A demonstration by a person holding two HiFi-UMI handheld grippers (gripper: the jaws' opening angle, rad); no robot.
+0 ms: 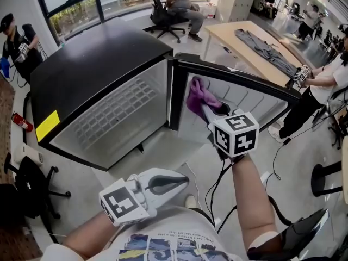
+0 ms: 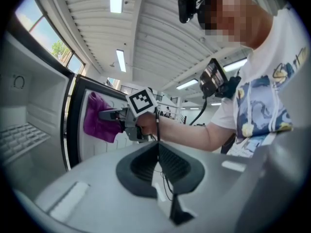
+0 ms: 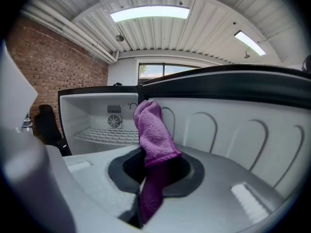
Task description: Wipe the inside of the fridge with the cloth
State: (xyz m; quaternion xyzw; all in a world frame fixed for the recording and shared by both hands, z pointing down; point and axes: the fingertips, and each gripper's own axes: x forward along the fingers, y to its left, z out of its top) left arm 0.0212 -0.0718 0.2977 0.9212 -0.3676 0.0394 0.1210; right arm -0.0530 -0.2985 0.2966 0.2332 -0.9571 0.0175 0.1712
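The right gripper (image 3: 154, 181) has its jaws clamped on a purple cloth (image 3: 153, 129), which stands up out of them in a bunched fold with a tail hanging below. From where I stand that arm reaches out to the open door (image 1: 247, 94) of the small black fridge (image 1: 92, 64) and holds the cloth (image 1: 198, 93) right at the door's white moulded lining, close to the hinge edge; I cannot tell whether it actually touches. The left gripper (image 1: 173, 182) sits low by the person's chest, well apart from the fridge, its jaws together with nothing between them. Inside the white cabinet a wire shelf (image 3: 108, 136) runs across, with a small round fan (image 3: 114, 122) in the back wall above it. A yellow sticker (image 1: 47, 125) marks the fridge's near corner, and a red fire extinguisher (image 1: 22, 122) lies on the floor beside it.
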